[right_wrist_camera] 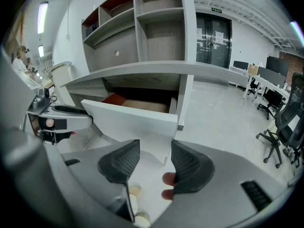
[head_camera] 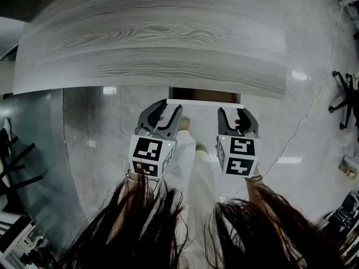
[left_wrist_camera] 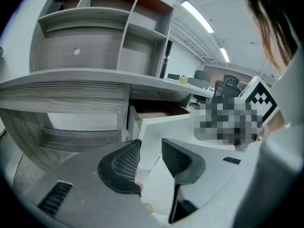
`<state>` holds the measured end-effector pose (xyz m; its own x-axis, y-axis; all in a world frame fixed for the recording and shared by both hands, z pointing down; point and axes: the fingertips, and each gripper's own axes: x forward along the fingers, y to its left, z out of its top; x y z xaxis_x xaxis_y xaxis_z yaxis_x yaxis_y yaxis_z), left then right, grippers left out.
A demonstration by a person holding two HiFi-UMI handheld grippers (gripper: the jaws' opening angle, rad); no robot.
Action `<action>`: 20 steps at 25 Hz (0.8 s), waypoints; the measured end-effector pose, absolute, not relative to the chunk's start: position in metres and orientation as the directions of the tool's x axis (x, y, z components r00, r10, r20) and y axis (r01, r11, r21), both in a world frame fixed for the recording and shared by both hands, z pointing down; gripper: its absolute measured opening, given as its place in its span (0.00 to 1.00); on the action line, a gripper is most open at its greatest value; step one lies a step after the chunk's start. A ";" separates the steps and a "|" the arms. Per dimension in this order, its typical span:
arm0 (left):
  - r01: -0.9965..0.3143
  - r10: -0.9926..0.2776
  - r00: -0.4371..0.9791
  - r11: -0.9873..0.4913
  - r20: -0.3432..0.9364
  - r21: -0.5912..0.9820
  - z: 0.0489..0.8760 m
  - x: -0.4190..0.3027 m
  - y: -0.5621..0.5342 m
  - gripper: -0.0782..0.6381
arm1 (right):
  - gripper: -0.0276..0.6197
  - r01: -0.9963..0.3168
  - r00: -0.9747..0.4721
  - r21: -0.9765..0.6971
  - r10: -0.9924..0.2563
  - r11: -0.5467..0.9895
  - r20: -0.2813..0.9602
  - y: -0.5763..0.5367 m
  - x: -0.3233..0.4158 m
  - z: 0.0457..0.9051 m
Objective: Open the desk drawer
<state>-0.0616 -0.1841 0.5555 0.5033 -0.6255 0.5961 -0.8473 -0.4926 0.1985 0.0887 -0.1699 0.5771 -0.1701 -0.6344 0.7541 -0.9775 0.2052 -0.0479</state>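
Both of your grippers sit at the white front of the drawer, which hangs under the front edge of the grey wood-grain desk. The drawer is partly out: a dark gap shows behind its front from the head view, and the right gripper view looks over the front into a brown interior. The left gripper is at the front's left end and the right gripper is nearer its right end. Each has its jaws parted by a moderate gap. The white panel runs ahead of and between the pads, but neither pair looks clamped on it, so treat both as holding nothing. By my reading you are mid-pull, with the opening begun but not finished. The next move calls for a hold on the front's edge or underside. Then draw it straight back toward you, both sides together, so the drawer does not rack on its runners. Little writing is legible: a green sign above the far double doors is too small to read. The black-and-white squares on the gripper cubes carry patterns, not letters, and no brand shows anywhere.
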 end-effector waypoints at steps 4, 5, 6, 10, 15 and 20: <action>-0.846 -0.624 0.504 -0.494 0.597 0.199 0.557 -0.061 -0.181 0.30 | 0.34 -0.978 -0.161 -0.037 -0.633 0.206 0.757 -0.166 0.092 0.581; -0.846 -0.624 0.505 -0.494 0.597 0.199 0.558 -0.062 -0.180 0.30 | 0.34 -0.978 -0.160 -0.035 -0.634 0.206 0.756 -0.165 0.092 0.581; -0.846 -0.625 0.505 -0.494 0.596 0.199 0.559 -0.062 -0.179 0.30 | 0.34 -0.978 -0.161 -0.036 -0.635 0.206 0.755 -0.165 0.091 0.581; -0.848 -0.624 0.503 -0.492 0.598 0.199 0.560 -0.063 -0.176 0.30 | 0.34 -0.977 -0.164 -0.039 -0.627 0.209 0.762 -0.161 0.091 0.582; -0.846 -0.620 0.503 -0.495 0.602 0.197 0.560 -0.062 -0.172 0.30 | 0.34 -0.976 -0.162 -0.030 -0.627 0.215 0.762 -0.158 0.093 0.583; -0.848 -0.620 0.500 -0.491 0.605 0.197 0.561 -0.062 -0.168 0.30 | 0.34 -0.976 -0.173 -0.047 -0.621 0.214 0.764 -0.155 0.090 0.582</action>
